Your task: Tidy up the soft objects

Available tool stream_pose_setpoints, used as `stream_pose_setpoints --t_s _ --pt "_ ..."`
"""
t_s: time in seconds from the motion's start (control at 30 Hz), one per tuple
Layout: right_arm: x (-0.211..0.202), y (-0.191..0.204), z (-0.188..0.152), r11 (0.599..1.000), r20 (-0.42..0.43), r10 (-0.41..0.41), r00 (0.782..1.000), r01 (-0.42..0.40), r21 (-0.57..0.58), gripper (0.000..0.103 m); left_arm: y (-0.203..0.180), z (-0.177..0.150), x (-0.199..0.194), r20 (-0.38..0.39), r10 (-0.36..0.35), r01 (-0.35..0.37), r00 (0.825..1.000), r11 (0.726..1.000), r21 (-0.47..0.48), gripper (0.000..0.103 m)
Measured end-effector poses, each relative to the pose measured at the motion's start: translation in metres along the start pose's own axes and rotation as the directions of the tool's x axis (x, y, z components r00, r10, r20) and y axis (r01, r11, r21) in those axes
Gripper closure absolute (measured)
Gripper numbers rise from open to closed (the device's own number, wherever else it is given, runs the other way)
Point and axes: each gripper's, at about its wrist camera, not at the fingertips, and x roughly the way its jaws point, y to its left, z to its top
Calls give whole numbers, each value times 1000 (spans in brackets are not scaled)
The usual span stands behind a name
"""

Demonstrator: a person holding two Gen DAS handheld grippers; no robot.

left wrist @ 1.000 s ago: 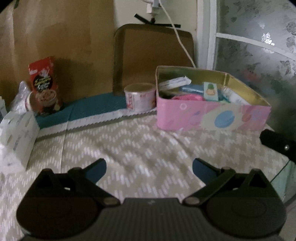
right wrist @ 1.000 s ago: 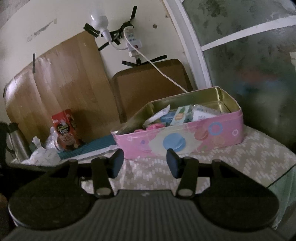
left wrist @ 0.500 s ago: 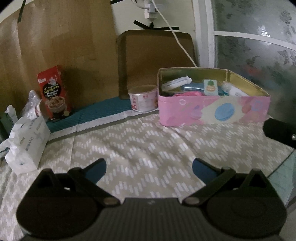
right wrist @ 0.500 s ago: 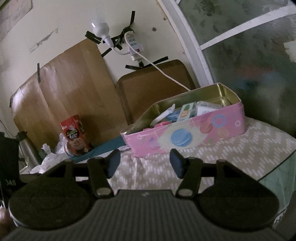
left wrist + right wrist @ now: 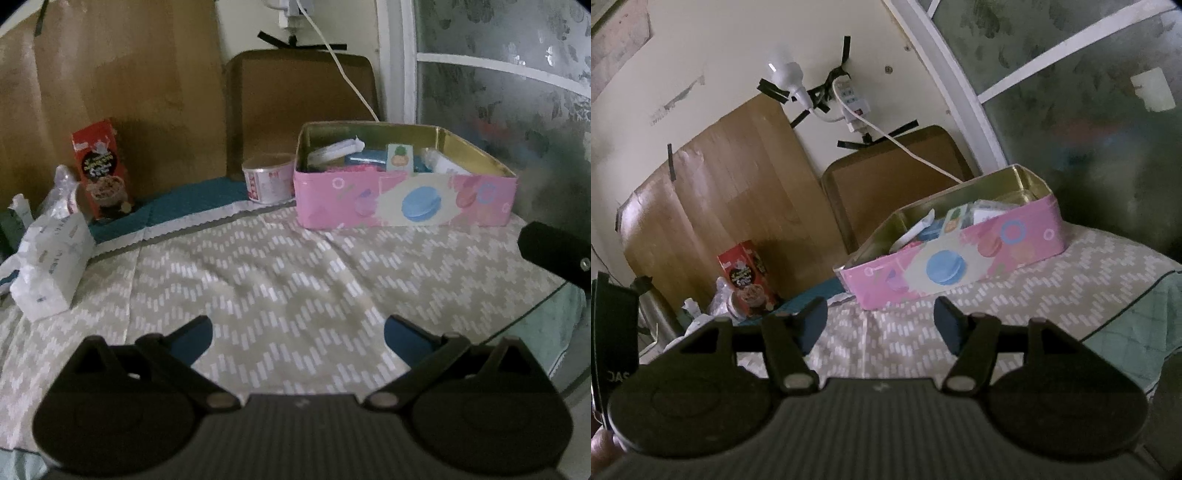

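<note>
A pink tin box (image 5: 406,203) with a gold inside stands at the far right of the zigzag-patterned cloth (image 5: 277,280); it also shows in the right wrist view (image 5: 953,266). Several small soft packets (image 5: 369,157) lie inside it. My left gripper (image 5: 297,338) is open and empty, low over the cloth, well short of the box. My right gripper (image 5: 879,319) is open and empty, held back from the box. A black part of the right gripper (image 5: 554,251) shows at the right edge of the left wrist view.
A white tissue pack (image 5: 51,266) lies at the left. A red snack box (image 5: 99,168) and a small tub (image 5: 269,177) stand at the back on a teal mat (image 5: 192,203). Wooden boards (image 5: 110,92) lean on the wall. The table edge (image 5: 546,295) curves at the right.
Both grippers have drawn back from the pink tin, which looks smaller and farther away. Both stay open and empty.
</note>
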Motion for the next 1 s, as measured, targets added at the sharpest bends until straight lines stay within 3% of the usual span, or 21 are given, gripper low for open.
stream_pose_setpoints --t_s 0.27,0.53,1.0 --pt "-21 0 1 1000 51 23 998 -23 7 31 -6 1 -30 55 44 -43 997 999 -16 0" --pt "-23 -2 0 999 80 40 996 -42 18 30 -12 -4 -39 86 131 -132 988 991 5 0" --pt "-22 -2 -1 999 71 47 996 -47 -4 30 -9 -9 -39 71 114 -113 991 993 -13 0"
